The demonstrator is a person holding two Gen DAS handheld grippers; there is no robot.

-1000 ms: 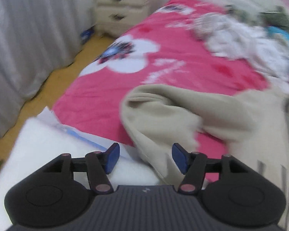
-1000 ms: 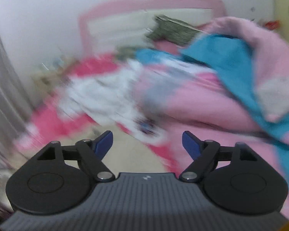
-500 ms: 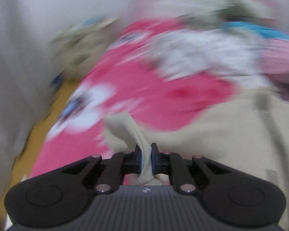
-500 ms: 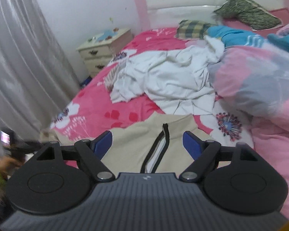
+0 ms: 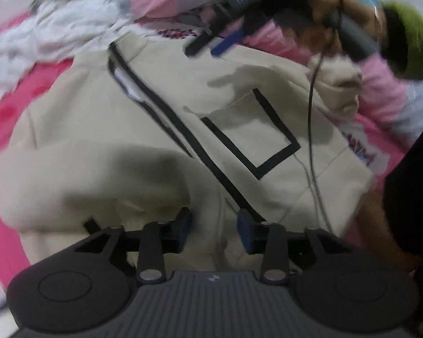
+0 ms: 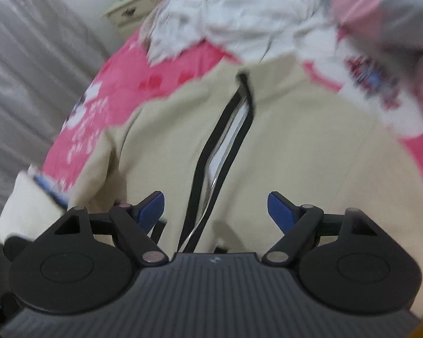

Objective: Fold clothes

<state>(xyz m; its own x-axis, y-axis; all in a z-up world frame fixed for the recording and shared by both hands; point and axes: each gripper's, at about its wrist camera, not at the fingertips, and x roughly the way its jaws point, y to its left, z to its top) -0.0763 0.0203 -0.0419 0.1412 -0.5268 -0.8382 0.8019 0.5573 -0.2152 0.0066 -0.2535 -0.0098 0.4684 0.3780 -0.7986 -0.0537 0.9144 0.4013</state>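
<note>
A beige zip-up jacket (image 5: 104, 129) with black zipper trim and a black-outlined chest pocket (image 5: 251, 132) lies spread on the pink bed. Its left sleeve (image 5: 79, 186) is folded across the body. My left gripper (image 5: 215, 225) is open just above the jacket's lower front, nothing between its fingers. The jacket also fills the right wrist view (image 6: 296, 146), zipper (image 6: 222, 146) running up the middle. My right gripper (image 6: 215, 208) is wide open and empty above the jacket; it also shows in the left wrist view (image 5: 225, 39) near the collar.
Pink floral bedsheet (image 6: 107, 84) under the jacket. A crumpled white garment (image 6: 239, 14) and a pink-grey quilt (image 6: 380, 2) lie beyond the collar. Grey curtain (image 6: 28, 56) and a nightstand (image 6: 132, 8) at left. The person's arm (image 5: 380, 225) is at right.
The left gripper was shut on the beige sleeve half a second ago; it has carried it over the jacket body and opened, letting go. The right gripper has dropped closer to the jacket.
</note>
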